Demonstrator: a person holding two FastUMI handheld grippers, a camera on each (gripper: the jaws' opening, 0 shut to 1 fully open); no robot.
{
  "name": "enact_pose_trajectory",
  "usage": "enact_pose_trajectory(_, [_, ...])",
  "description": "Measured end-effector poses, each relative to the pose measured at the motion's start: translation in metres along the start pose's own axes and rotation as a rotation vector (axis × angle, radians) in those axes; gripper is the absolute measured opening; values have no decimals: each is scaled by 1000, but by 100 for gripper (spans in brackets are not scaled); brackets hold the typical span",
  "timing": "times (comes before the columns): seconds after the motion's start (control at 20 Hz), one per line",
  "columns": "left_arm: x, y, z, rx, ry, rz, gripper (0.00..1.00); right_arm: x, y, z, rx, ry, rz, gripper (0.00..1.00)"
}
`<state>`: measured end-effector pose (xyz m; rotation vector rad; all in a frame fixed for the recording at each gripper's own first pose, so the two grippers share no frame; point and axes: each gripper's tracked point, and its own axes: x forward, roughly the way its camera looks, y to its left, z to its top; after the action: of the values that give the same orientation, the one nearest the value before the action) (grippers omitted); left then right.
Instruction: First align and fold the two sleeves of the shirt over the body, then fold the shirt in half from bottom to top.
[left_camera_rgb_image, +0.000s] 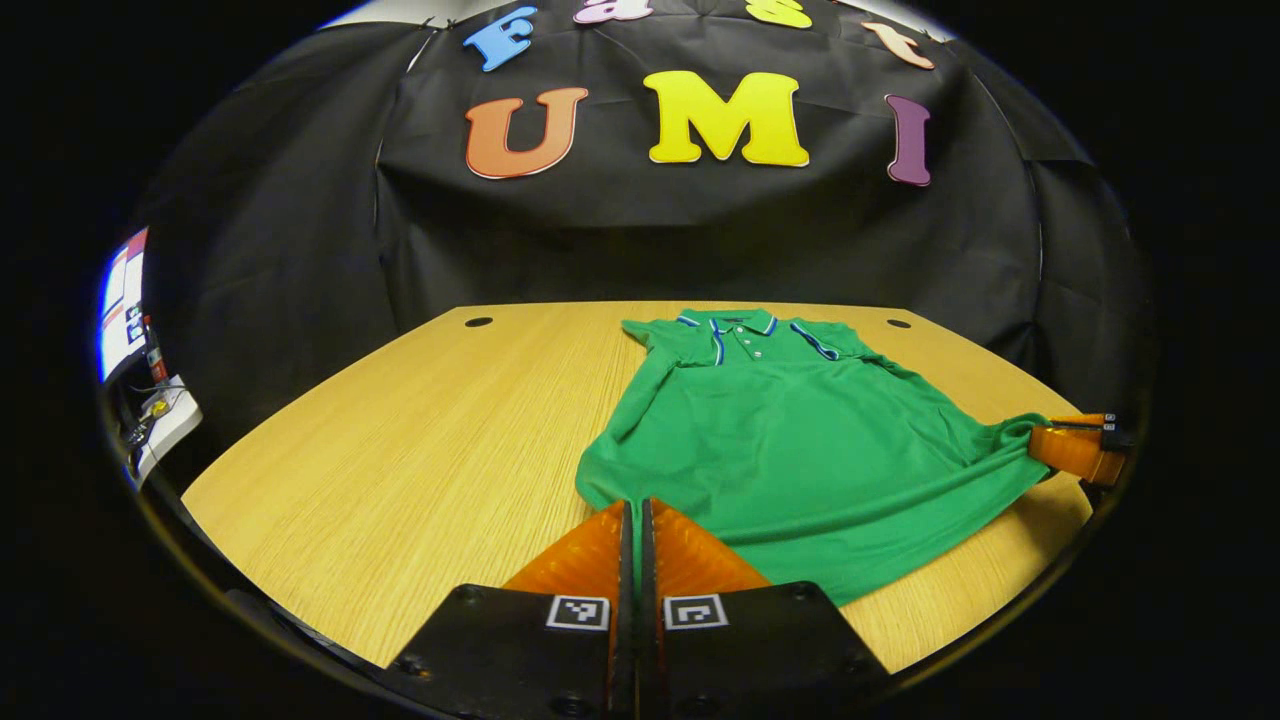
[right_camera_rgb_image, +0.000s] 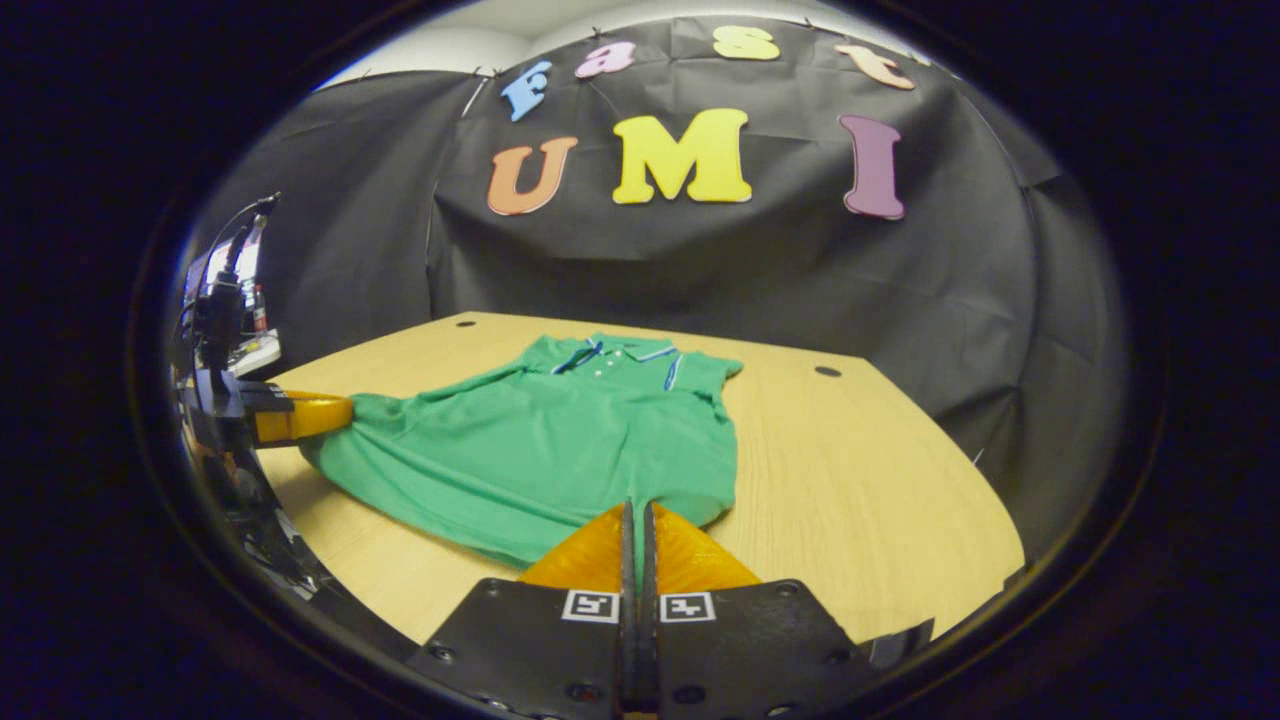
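Cloth on wood

The shirt (left_camera_rgb_image: 800, 450) is matt knitted cloth, soft and a little creased; the table (left_camera_rgb_image: 420, 440) is light wood with fine grain and a smooth, faintly shiny finish.

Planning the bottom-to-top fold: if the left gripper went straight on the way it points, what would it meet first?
Just the green shirt itself: the left gripper is shut on its hem, and its line runs along the body toward the collar. Beyond that, probably the booth wall.

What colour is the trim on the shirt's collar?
Blue and white stripes edge the collar of the green shirt; clearest in the left gripper view.
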<state>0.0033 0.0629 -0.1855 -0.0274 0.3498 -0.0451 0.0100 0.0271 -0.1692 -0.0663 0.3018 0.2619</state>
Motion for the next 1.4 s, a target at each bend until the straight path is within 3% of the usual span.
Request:
enact_pose_trajectory(0.45, [65,3,121,-19,-139,-32,7,64,-28,103,17,-68,-28,0])
enact_pose_trajectory(0.85, [146,1,186,7,-163,-22,7,145,-53,173,33,-85,-55,0])
enact_pose_trajectory(1.05, [199,-2,205,3,-132,-34,7,204,-72,193,57,-59,-84,0])
enact_pose_trajectory(1.4, [296,-3,214,1,-66,-31,8,313,-95,190,56,9,-135,0])
